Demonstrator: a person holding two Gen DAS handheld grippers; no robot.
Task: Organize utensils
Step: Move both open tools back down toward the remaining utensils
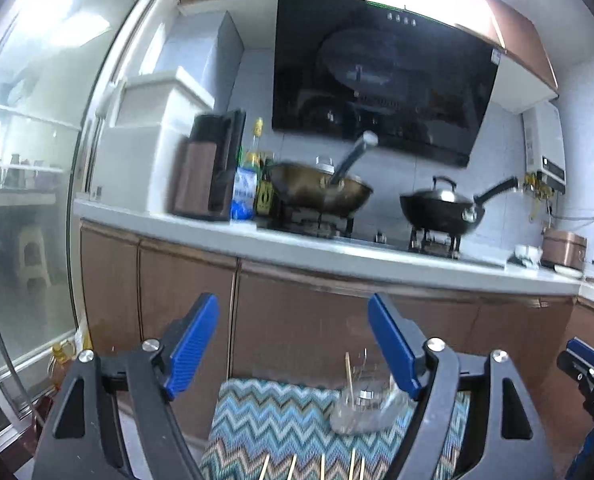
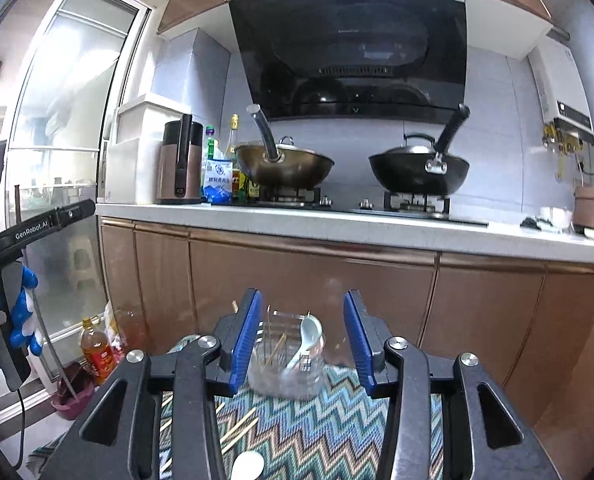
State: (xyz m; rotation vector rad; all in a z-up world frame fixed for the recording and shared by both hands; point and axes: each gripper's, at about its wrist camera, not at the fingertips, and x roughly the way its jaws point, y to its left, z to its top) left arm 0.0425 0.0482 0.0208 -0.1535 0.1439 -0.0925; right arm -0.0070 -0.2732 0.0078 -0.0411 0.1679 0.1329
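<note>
On a zigzag-patterned cloth [image 2: 317,420] before the brown cabinets [image 2: 305,280]: clear glass jar [image 2: 285,364], upright, with thin wooden sticks [image 2: 275,350] and a white spoon [image 2: 307,334] leaning inside. Loose sticks [image 2: 241,428] flat on the cloth nearer the camera, apart from the jar. Right gripper [image 2: 303,336] raised short of the jar, blue fingers [image 2: 243,340] parted, nothing pinched. Left gripper [image 1: 293,344] likewise empty, fingers [image 1: 193,344] spread wide, jar [image 1: 367,410] low toward its right finger. Behind, on the counter [image 2: 337,226]: brass wok [image 2: 285,166], black lidded wok [image 2: 419,172], bottles [image 2: 221,168].
</note>
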